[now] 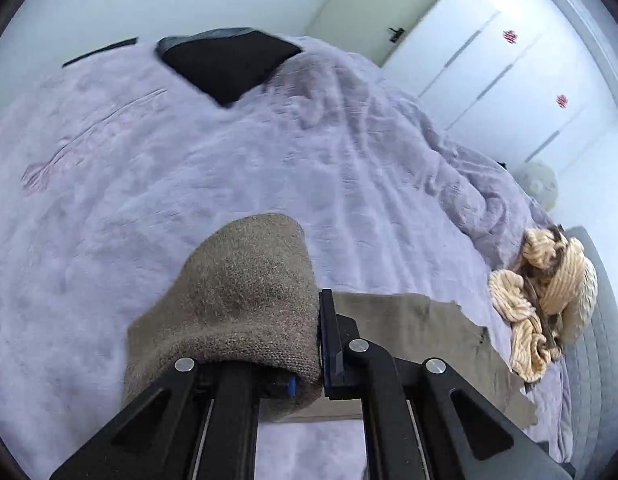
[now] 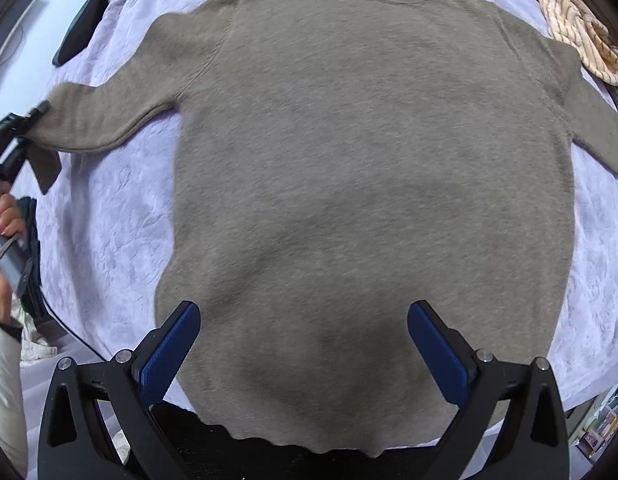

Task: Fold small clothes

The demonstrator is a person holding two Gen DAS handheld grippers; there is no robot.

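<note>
A taupe knit sweater (image 2: 369, 200) lies flat on a lilac blanket (image 2: 121, 208), neck at the far side and both sleeves spread out. My left gripper (image 1: 316, 344) is shut on the cuff of the left sleeve (image 1: 245, 288), which drapes over one finger and hides it. The right wrist view shows that same gripper (image 2: 29, 120) at the sleeve's end, lifted off the blanket. My right gripper (image 2: 303, 344) hangs open above the sweater's lower part near the hem, pointing down, with nothing between its blue pads (image 2: 171, 352).
A crumpled cream striped garment (image 1: 545, 300) lies near the bed's right edge, beyond the sweater's shoulder (image 2: 577, 32). A black cushion (image 1: 229, 64) sits at the far end of the bed. White wardrobe doors (image 1: 489, 60) stand behind. A person's hand (image 2: 7, 212) is at the left.
</note>
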